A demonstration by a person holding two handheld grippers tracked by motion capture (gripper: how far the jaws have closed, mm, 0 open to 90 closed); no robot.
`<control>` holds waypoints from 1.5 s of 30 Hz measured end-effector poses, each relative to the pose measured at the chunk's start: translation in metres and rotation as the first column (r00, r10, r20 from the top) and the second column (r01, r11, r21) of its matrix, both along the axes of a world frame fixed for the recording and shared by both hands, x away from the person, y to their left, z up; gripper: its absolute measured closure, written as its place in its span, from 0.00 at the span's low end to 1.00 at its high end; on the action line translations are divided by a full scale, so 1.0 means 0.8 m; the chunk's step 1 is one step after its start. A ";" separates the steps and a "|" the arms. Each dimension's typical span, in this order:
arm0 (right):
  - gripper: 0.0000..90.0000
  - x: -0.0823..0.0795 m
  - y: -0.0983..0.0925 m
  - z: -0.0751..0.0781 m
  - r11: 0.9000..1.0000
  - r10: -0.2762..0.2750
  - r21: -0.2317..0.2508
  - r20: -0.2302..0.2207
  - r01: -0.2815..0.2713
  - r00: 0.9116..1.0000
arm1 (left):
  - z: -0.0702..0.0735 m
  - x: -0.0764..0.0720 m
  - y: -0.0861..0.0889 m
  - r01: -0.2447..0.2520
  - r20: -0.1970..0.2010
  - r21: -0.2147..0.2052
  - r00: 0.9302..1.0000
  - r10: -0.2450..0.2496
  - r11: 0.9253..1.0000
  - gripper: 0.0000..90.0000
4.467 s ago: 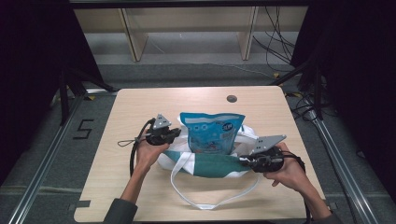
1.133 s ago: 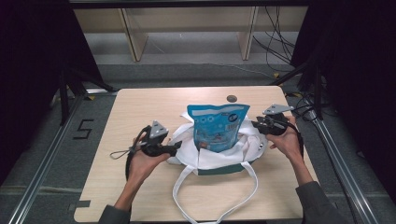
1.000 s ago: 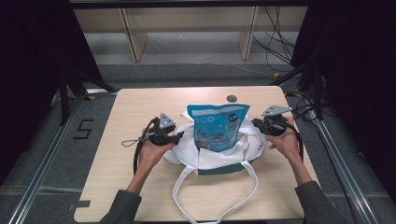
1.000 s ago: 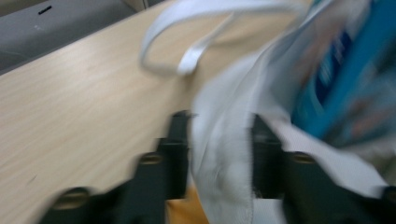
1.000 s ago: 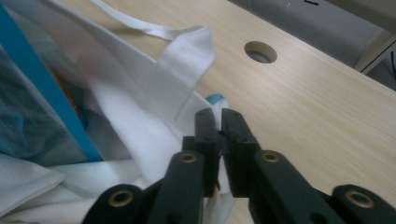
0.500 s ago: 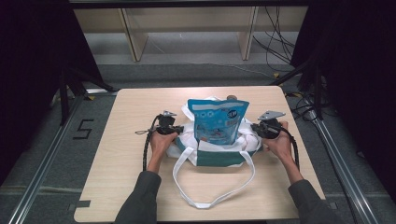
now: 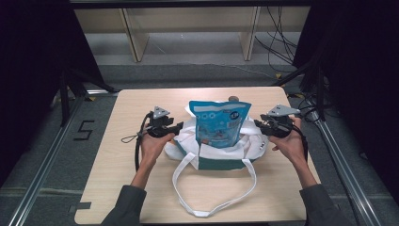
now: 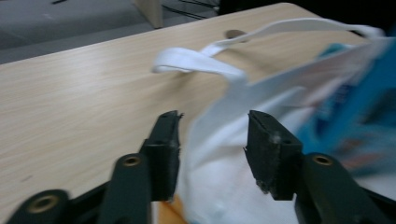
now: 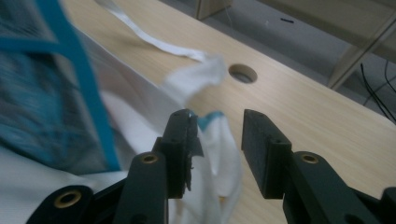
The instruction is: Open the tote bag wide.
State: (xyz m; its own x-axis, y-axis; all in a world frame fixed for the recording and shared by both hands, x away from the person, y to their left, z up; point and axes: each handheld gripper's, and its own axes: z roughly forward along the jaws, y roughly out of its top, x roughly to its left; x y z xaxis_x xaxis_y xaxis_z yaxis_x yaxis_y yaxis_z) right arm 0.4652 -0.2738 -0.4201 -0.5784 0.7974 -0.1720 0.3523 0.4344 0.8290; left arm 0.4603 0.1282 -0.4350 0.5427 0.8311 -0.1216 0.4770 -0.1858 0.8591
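Note:
A white tote bag (image 7: 221, 151) with a teal base stands mid-table, and a blue printed pouch (image 7: 219, 123) stands upright in it. My left gripper (image 7: 181, 126) sits at the bag's left side. In the left gripper view it (image 8: 213, 126) is open, with the white bag cloth (image 8: 219, 186) bulging into the gap and the blurred pouch (image 8: 359, 107) to the right. My right gripper (image 7: 258, 125) is at the bag's right side. It (image 9: 217, 123) is open too, with the bag's rim (image 9: 205, 74) just beyond the left jaw and the pouch (image 9: 42, 84) at left.
One white handle loop (image 7: 207, 212) lies toward the table's near edge; the other handle (image 8: 196, 60) arches over the bag's far side. A round hole (image 7: 233, 98) is in the wooden tabletop (image 7: 141, 188) behind the bag. Shelving and cables lie on the floor beyond.
Over the earlier frames both hands moved to the bag's two sides and the bag with its pouch was straightened toward the middle. In the last half second the grippers barely shifted.

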 end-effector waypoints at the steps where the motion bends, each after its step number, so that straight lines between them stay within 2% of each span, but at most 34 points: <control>1: 0.71 -0.005 0.002 0.004 1.000 0.004 0.007 -0.002 -0.004 1.000 | 0.001 -0.008 0.000 0.049 -0.019 0.021 0.999 -0.048 0.999 0.66; 2: 0.71 -0.011 0.003 0.008 1.000 0.012 0.001 0.008 -0.012 1.000 | -0.002 -0.017 -0.003 0.075 -0.020 0.048 0.997 -0.074 0.996 0.70; 3: 0.73 -0.021 0.005 0.011 1.000 0.028 0.002 -0.005 -0.028 1.000 | -0.005 -0.022 -0.004 0.092 -0.024 0.082 0.996 -0.091 0.992 0.73; 4: 0.77 -0.025 0.004 0.012 0.999 0.053 -0.010 -0.001 -0.053 0.999 | -0.010 -0.028 -0.006 0.107 -0.030 0.101 0.994 -0.105 0.989 0.76; 5: 0.77 -0.025 0.004 0.012 0.999 0.053 -0.010 -0.001 -0.053 0.999 | -0.010 -0.028 -0.006 0.107 -0.030 0.101 0.994 -0.105 0.989 0.80; 6: 0.82 -0.033 0.006 0.010 0.998 0.066 -0.013 -0.015 -0.066 0.998 | -0.019 -0.033 -0.007 0.136 -0.043 0.123 0.990 -0.131 0.983 0.80; 7: 0.89 -0.043 0.003 -0.001 0.991 0.109 -0.070 -0.059 -0.113 0.992 | -0.032 -0.036 -0.008 0.139 -0.049 0.130 0.990 -0.134 0.982 0.86; 10: 0.93 -0.042 -0.002 -0.021 0.988 0.097 -0.109 -0.090 -0.107 0.991 | -0.049 -0.031 -0.009 0.141 -0.069 0.170 0.989 -0.131 0.975 0.89; 11: 0.94 -0.038 -0.004 -0.029 0.988 0.091 -0.117 -0.107 -0.104 0.990 | -0.056 -0.028 -0.011 0.118 -0.066 0.164 0.992 -0.109 0.979 0.90; 12: 0.95 -0.034 -0.005 -0.038 0.988 0.082 -0.121 -0.126 -0.097 0.989 | -0.063 -0.024 -0.012 0.112 -0.077 0.179 0.992 -0.100 0.977 0.91; 13: 0.96 -0.030 -0.006 -0.046 0.988 0.079 -0.122 -0.142 -0.097 0.987 | -0.074 -0.020 -0.015 0.104 -0.082 0.217 0.993 -0.088 0.971 0.91; 14: 0.96 -0.024 -0.008 -0.057 0.986 0.063 -0.143 -0.164 -0.087 0.984 | -0.081 -0.016 -0.013 0.128 -0.107 0.244 0.989 -0.104 0.961 0.92; 16: 0.97 -0.015 -0.012 -0.073 0.987 0.051 -0.138 -0.186 -0.078 0.981 | -0.088 -0.012 -0.007 0.132 -0.132 0.216 0.986 -0.105 0.967 0.93; 17: 0.98 -0.010 -0.014 -0.082 0.989 0.052 -0.122 -0.208 -0.078 0.977 | -0.089 -0.011 -0.005 0.132 -0.129 0.205 0.986 -0.107 0.970 0.95; 19: 0.98 -0.004 -0.017 -0.093 0.993 0.048 -0.091 -0.242 -0.072 0.969 | -0.091 -0.013 -0.004 0.121 -0.118 0.228 0.988 -0.096 0.966 0.97; 20: 0.98 -0.004 -0.016 -0.096 0.995 0.043 -0.078 -0.254 -0.065 0.966 | -0.093 -0.014 -0.005 0.106 -0.101 0.222 0.991 -0.086 0.969 0.98; 21: 0.98 -0.004 -0.016 -0.095 0.992 0.047 -0.097 -0.251 -0.074 0.967 | -0.093 -0.014 -0.005 0.105 -0.099 0.221 0.991 -0.085 0.970 0.98; 22: 0.98 -0.004 -0.012 -0.098 0.994 0.045 -0.085 -0.206 -0.064 0.978 | -0.089 -0.013 -0.003 0.117 -0.116 0.245 0.989 -0.091 0.962 0.97; 23: 0.98 -0.006 -0.013 -0.095 0.990 0.047 -0.117 -0.214 -0.073 0.976 | -0.087 -0.015 -0.006 0.088 -0.107 0.213 0.992 -0.067 0.973 0.96; 24: 0.97 -0.008 -0.010 -0.091 0.989 0.033 -0.131 -0.219 -0.063 0.975 | -0.083 -0.017 -0.007 0.088 -0.099 0.208 0.993 -0.069 0.974 0.93; 25: 0.96 -0.009 -0.010 -0.088 0.987 0.033 -0.146 -0.208 -0.064 0.978 | -0.077 -0.020 -0.007 0.086 -0.082 0.227 0.994 -0.069 0.970 0.90; 28: 0.92 -0.017 -0.007 -0.072 0.990 0.037 -0.124 -0.179 -0.060 0.983 | -0.060 -0.028 -0.010 0.083 -0.042 0.139 0.996 -0.078 0.987 0.88; 30: 0.91 -0.023 -0.005 -0.057 0.994 0.062 -0.085 -0.151 -0.075 0.987 | -0.044 -0.039 -0.016 0.110 -0.025 0.092 0.994 -0.109 0.990 0.88; 31: 0.91 -0.025 -0.003 -0.050 0.992 0.092 -0.078 -0.121 -0.102 0.988 | -0.040 -0.042 -0.019 0.131 -0.026 0.091 0.991 -0.130 0.987 0.88; 32: 0.91 -0.028 -0.001 -0.047 0.993 0.095 -0.063 -0.130 -0.104 0.987 | -0.037 -0.047 -0.024 0.150 -0.019 0.089 0.989 -0.149 0.985 0.88; 33: 0.91 -0.031 0.002 -0.045 0.990 0.117 -0.064 -0.132 -0.127 0.984 | -0.037 -0.052 -0.031 0.165 -0.022 0.068 0.986 -0.164 0.984 0.88; 34: 0.91 -0.033 0.005 -0.045 0.989 0.125 -0.060 -0.143 -0.135 0.982 | -0.038 -0.056 -0.035 0.194 -0.043 0.077 0.981 -0.191 0.978 0.88; 37: 0.92 -0.037 0.017 -0.054 0.983 0.137 -0.100 -0.182 -0.157 0.974 | -0.053 -0.063 -0.051 0.223 -0.066 0.147 0.974 -0.216 0.964 0.89; 38: 0.93 -0.036 0.020 -0.060 0.977 0.135 -0.136 -0.195 -0.163 0.971 | -0.058 -0.062 -0.053 0.227 -0.079 0.151 0.973 -0.217 0.962 0.90; 40: 0.95 -0.035 0.024 -0.073 0.978 0.123 -0.140 -0.219 -0.156 0.968 | -0.074 -0.059 -0.056 0.226 -0.102 0.185 0.972 -0.211 0.956 0.94; 41: 0.95 -0.033 0.024 -0.079 0.977 0.126 -0.142 -0.233 -0.162 0.964 | -0.081 -0.058 -0.057 0.238 -0.116 0.206 0.969 -0.218 0.949 0.96; 42: 0.96 -0.030 0.025 -0.084 0.977 0.126 -0.140 -0.244 -0.163 0.962 | -0.086 -0.057 -0.057 0.234 -0.121 0.202 0.970 -0.213 0.951 0.97; 43: 0.96 -0.029 0.026 -0.087 0.979 0.123 -0.127 -0.254 -0.159 0.959 | -0.089 -0.057 -0.057 0.223 -0.125 0.184 0.971 -0.202 0.957 0.98; 45: 0.96 -0.029 0.027 -0.090 0.981 0.118 -0.119 -0.267 -0.155 0.956 | -0.088 -0.056 -0.056 0.226 -0.127 0.180 0.970 -0.205 0.957 0.98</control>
